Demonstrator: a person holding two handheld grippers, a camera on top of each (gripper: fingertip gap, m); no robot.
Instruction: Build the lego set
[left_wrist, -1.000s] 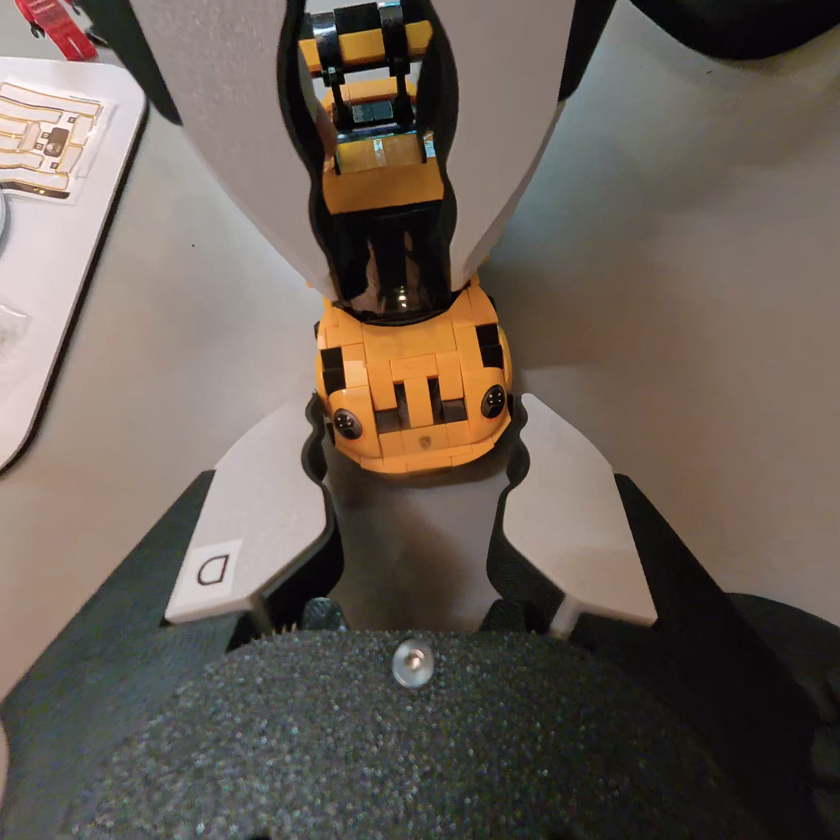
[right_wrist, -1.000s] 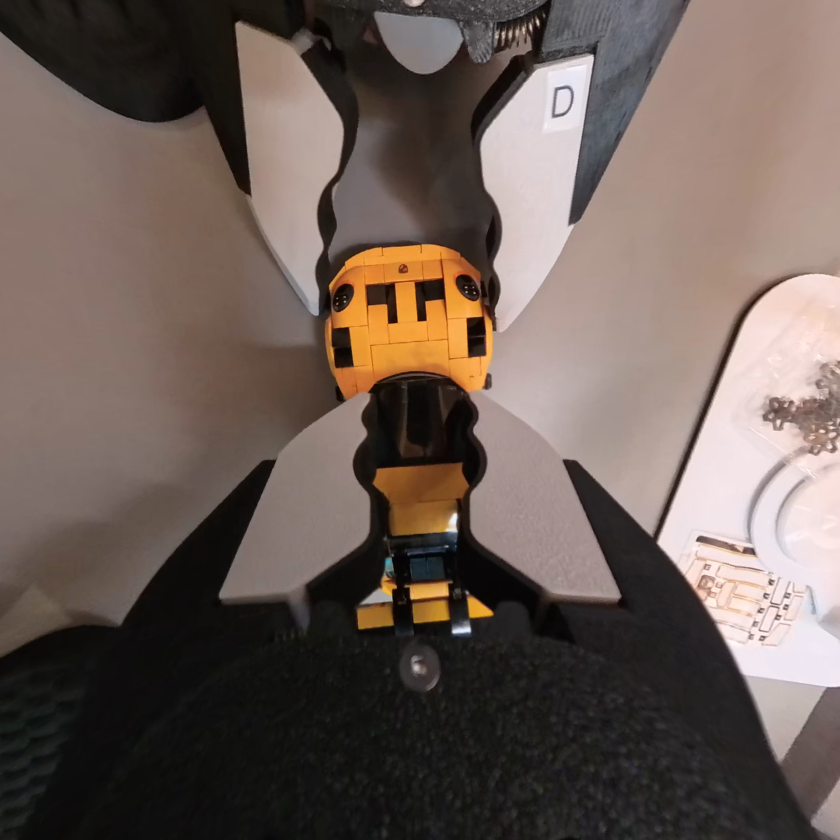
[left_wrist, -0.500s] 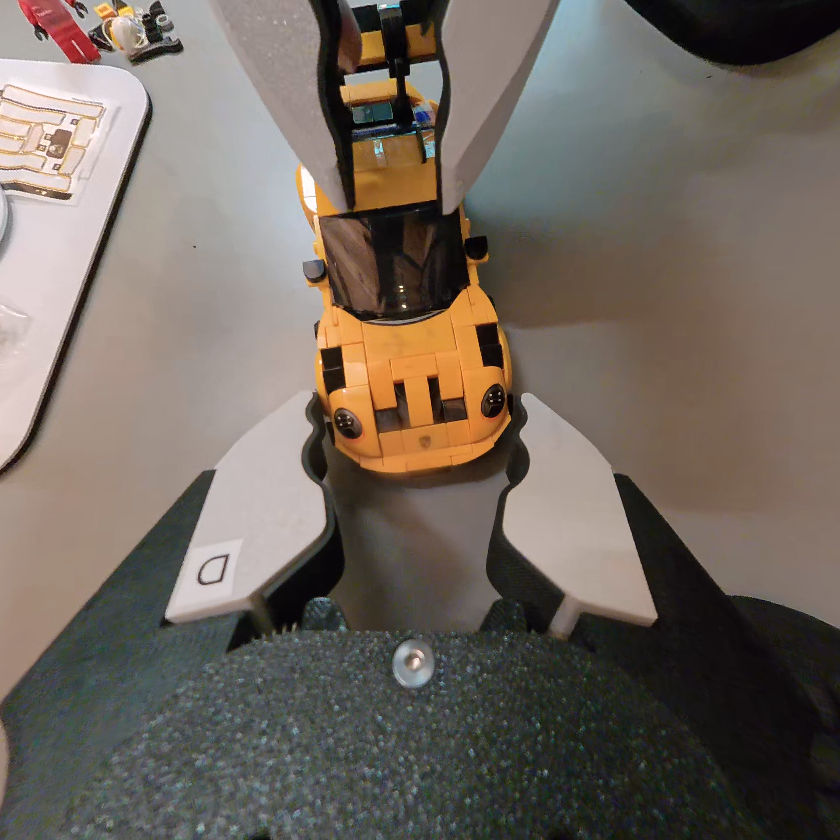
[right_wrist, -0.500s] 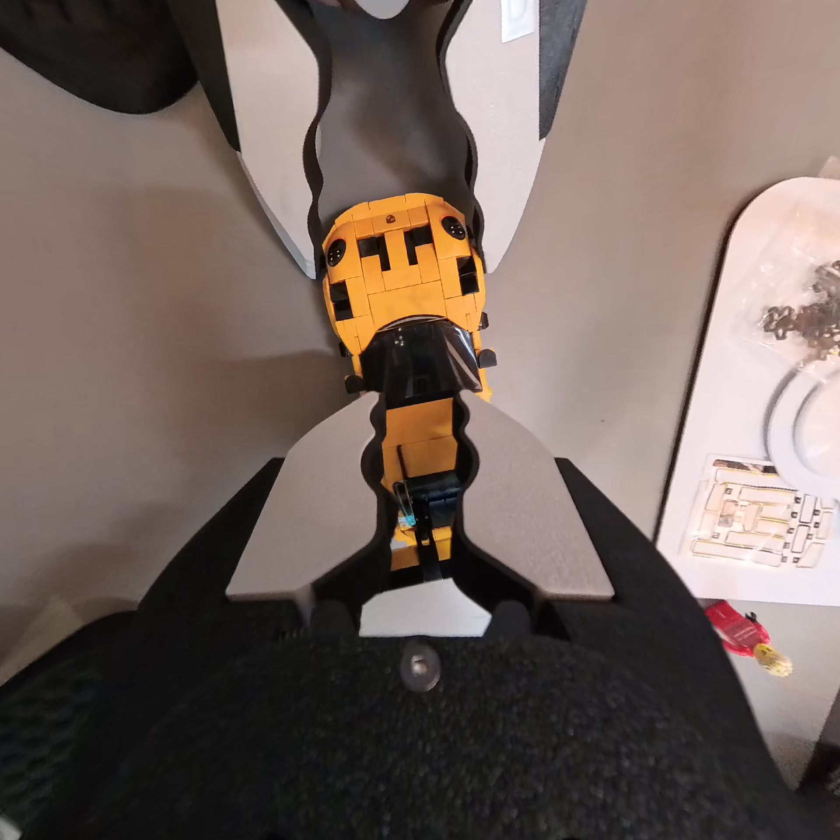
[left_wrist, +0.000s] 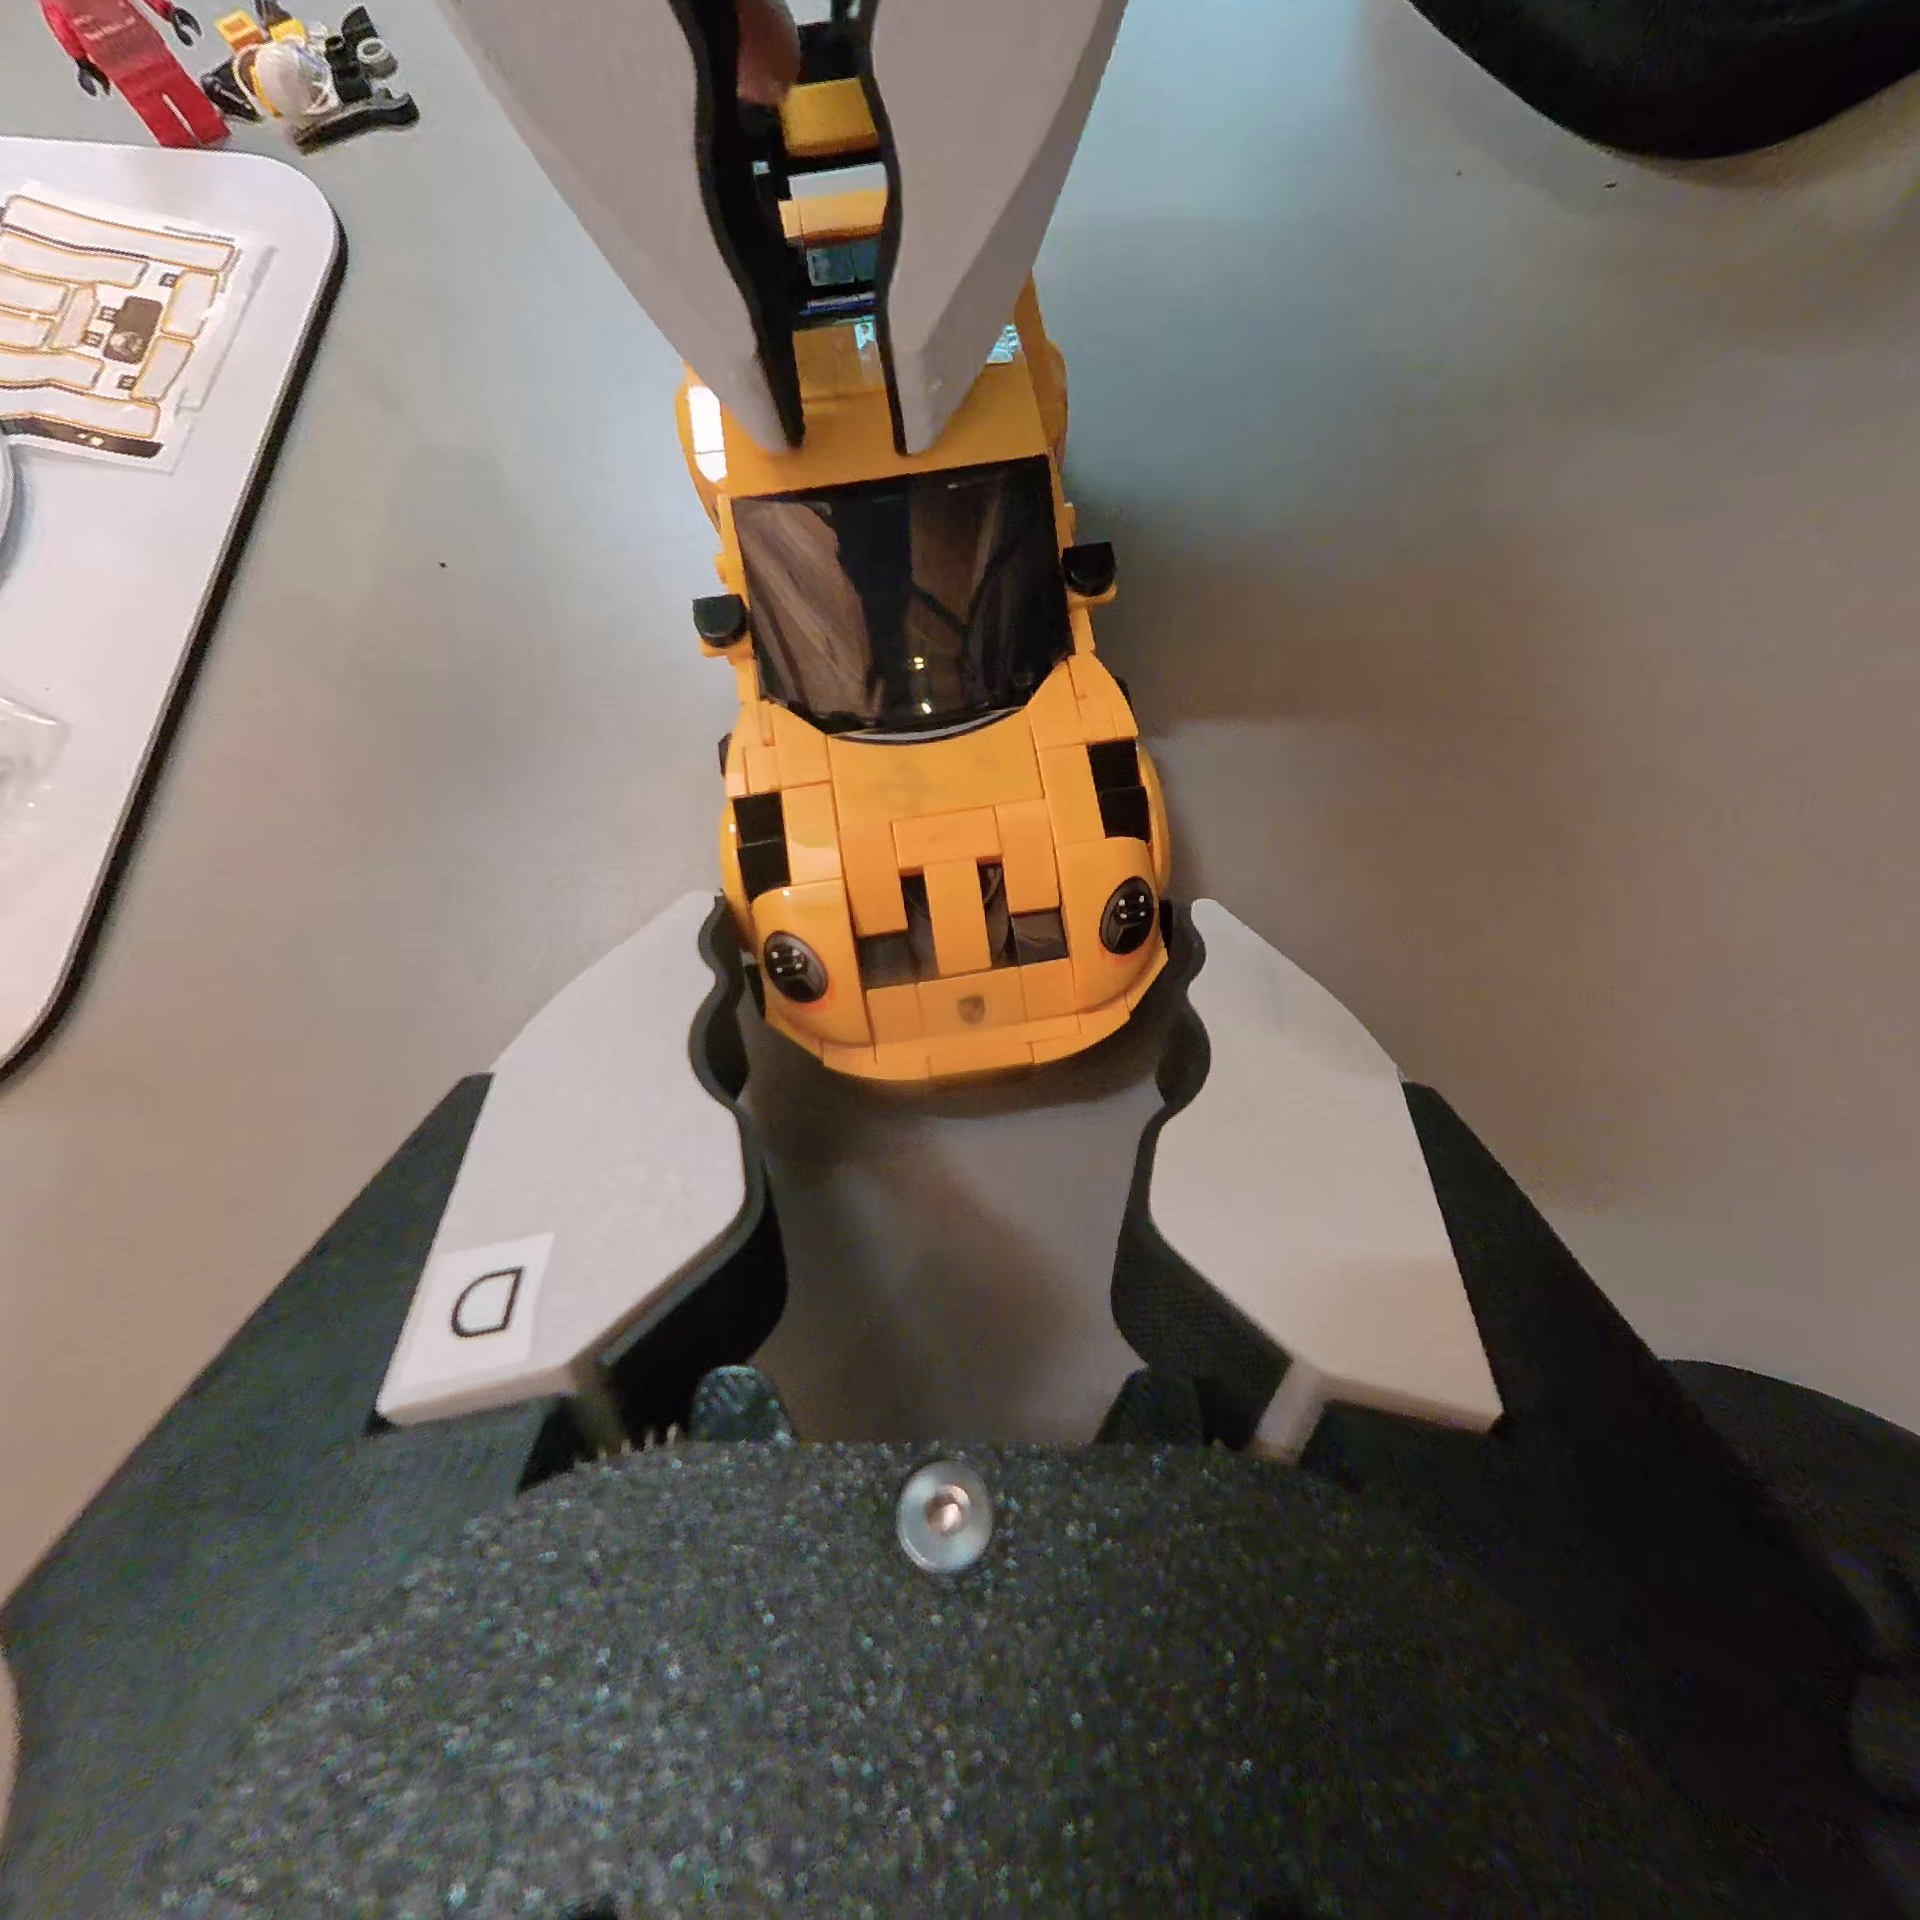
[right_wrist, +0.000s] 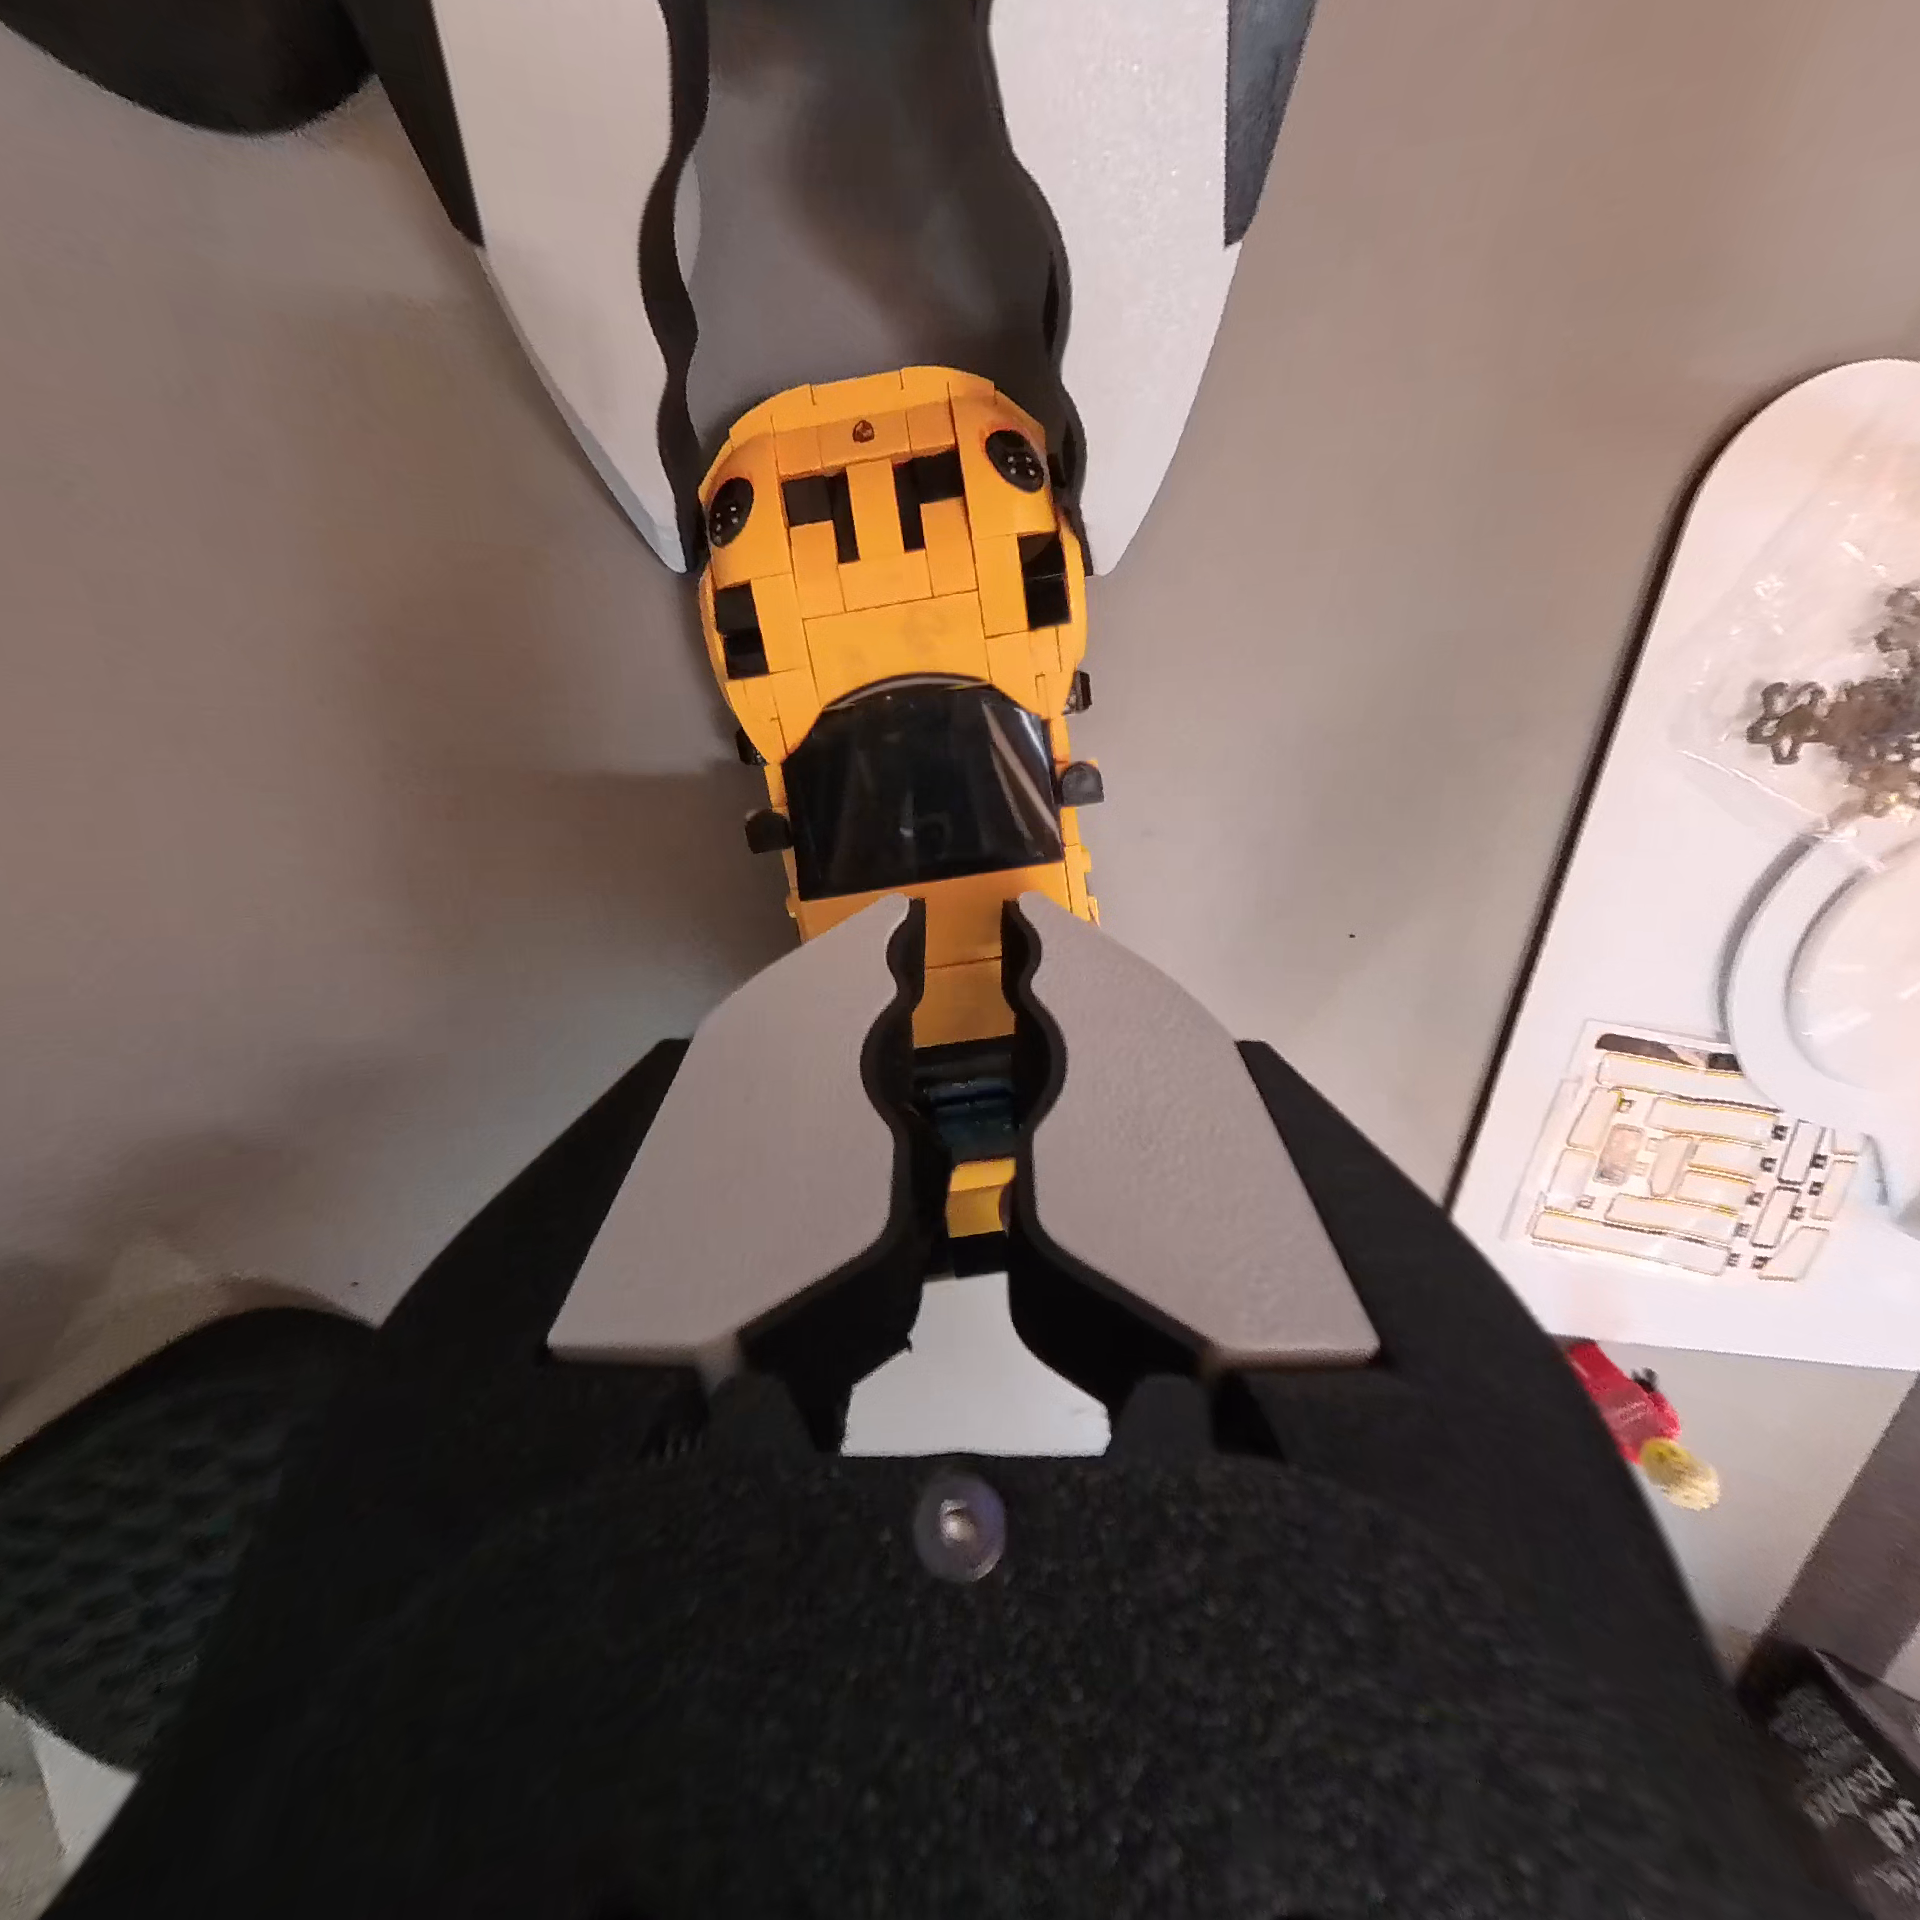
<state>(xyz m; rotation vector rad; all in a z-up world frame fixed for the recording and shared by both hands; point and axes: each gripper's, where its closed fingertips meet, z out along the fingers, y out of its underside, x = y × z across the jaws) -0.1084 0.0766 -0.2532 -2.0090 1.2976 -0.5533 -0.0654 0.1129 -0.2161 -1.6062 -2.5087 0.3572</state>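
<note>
1. Left wrist view, nearest: the left gripper (left_wrist: 951, 987) has its fingers spread about the nose of the yellow lego car (left_wrist: 940, 790), pads touching or just beside the front corners; I cannot tell if they truly pinch. If they only brush it, a push from the far end could slide the car along the grey surface (left_wrist: 1455, 644).
2. Midway, the dark windscreen (left_wrist: 904, 603) and small black mirrors (left_wrist: 717, 620) look lightly attached; a sideways knock could pop them off.
3. Farther, the right gripper (right_wrist: 956, 920) has its fingers nearly pressed together over the roof and rear, just behind the windscreen, with the spoiler part between them. Too hard a squeeze or a tilted press could crack the rear bricks apart.
4. Farthest, toward the surface's far-left corner, the white tray (left_wrist: 156, 582), sticker sheet (left_wrist: 94, 332) and loose pieces (left_wrist: 301, 78) lie well apart; a wide swing might scatter them.
</note>
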